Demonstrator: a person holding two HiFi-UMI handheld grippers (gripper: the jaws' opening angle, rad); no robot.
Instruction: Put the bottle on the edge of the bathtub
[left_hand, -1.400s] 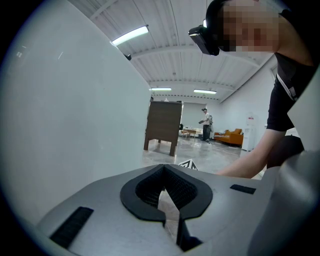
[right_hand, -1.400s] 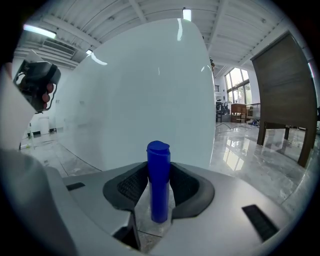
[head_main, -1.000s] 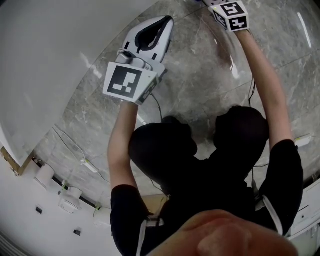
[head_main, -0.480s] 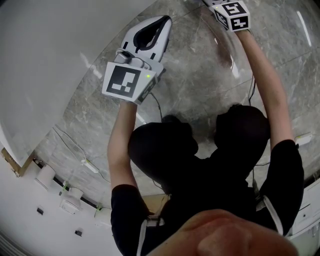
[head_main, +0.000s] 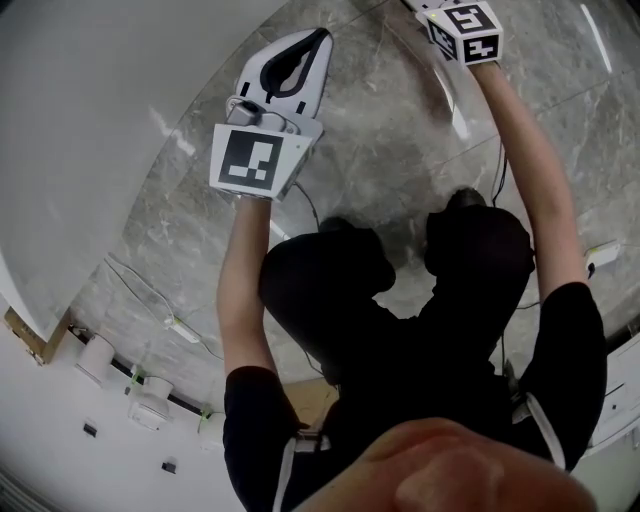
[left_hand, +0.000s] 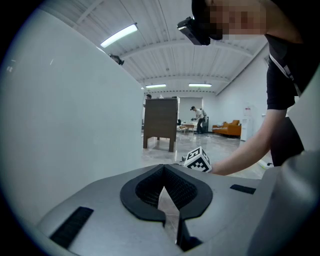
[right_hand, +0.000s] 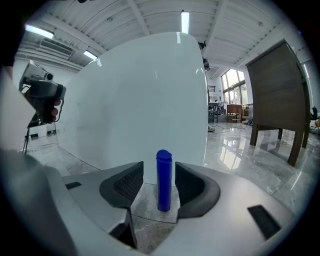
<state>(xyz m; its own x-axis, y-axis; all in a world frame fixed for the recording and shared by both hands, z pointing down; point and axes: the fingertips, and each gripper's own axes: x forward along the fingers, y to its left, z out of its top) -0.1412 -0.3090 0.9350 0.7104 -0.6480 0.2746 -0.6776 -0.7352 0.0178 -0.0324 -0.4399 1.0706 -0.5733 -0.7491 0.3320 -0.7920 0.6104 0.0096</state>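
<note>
A blue bottle (right_hand: 164, 180) stands upright on the marble floor right in front of the white bathtub (right_hand: 140, 100). My right gripper (right_hand: 159, 169) is open around it, its jaws having just been opening. The bottle is between the pads, with a gap on each side. In the head view only that gripper's marker cube (head_main: 465, 30) shows at the top edge, and the bottle is out of frame. My left gripper (head_main: 318, 42) hangs beside the bathtub's wall (head_main: 90, 130), shut with nothing in it (left_hand: 163, 169).
The person's legs and shoes (head_main: 330, 228) are just behind the grippers. Thin cables (head_main: 150, 300) and small white fittings (head_main: 90, 352) lie on the floor at lower left. A dark wooden cabinet (right_hand: 280, 100) stands to the right, and a camera on a stand (right_hand: 42, 95) to the left.
The head view has shifted a little, so the left gripper sits slightly higher in the frame. The right marker cube stays at the top edge.
</note>
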